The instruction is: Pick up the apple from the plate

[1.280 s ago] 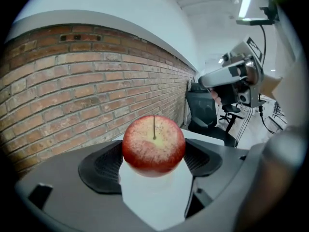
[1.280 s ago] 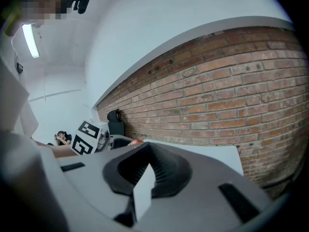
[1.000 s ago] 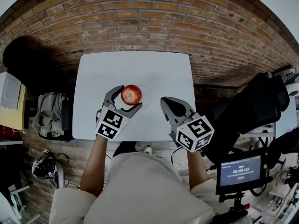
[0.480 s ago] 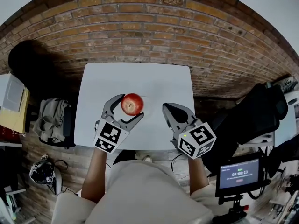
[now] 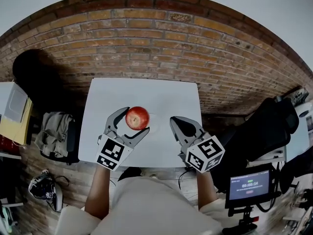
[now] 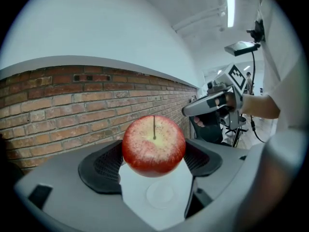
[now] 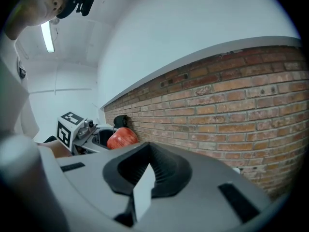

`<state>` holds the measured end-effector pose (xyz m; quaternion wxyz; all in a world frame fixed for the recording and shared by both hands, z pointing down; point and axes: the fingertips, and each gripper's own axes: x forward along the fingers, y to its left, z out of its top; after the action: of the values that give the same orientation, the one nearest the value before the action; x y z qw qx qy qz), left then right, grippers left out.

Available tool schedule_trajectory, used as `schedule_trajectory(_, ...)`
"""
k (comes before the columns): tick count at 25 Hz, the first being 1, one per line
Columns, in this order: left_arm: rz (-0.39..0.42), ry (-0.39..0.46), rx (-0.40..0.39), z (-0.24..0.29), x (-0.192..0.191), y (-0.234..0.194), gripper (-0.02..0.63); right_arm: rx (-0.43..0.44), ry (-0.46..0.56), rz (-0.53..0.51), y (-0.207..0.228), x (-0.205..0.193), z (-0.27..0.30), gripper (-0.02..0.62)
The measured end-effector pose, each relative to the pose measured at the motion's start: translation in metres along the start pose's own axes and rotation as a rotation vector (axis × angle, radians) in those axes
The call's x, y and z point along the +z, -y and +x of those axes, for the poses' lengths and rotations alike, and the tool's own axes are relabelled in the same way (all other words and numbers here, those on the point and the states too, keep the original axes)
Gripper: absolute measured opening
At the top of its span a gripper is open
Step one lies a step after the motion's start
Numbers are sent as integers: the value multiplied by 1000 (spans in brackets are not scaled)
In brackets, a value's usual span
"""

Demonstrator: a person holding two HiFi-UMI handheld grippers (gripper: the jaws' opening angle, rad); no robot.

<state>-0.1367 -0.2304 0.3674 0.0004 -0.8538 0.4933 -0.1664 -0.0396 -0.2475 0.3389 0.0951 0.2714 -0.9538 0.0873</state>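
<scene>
Red apple (image 6: 154,146), stem up, glossy skin with pale speckling and a yellowish patch round the stem. It is clamped between the ribbed black pads of the left gripper (image 6: 153,161), jaws closed onto its flanks at about the widest girth.

Apple is off the plate (image 6: 161,195). The plate shows below it as a small, pale, shallow round dish, bare, on the white table (image 5: 166,89), with a clear gap between fruit and dish.

Judgement: pick-up essentially done, with the grasp made and the apple airborne. At most a little more lift or a steady hold remains. A round, smooth, firm fruit on two contact pads could roll or slip if the grip eases; the pad ribbing should help.

Right gripper (image 7: 143,174): jaws brought together, only a thin sliver of table showing between the pads, nothing held. It hovers to the right of the apple, well apart from it.

Gripper bodies are grey moulded plastic, matte. Brick wall (image 5: 146,38) behind the table is rough and mortar-lined.
</scene>
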Motion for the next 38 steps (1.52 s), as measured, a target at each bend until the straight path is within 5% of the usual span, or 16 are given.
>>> schedule_trajectory(38,27,62,22,-20,23,2,396,-20,9,-58,-6,11,-2,0)
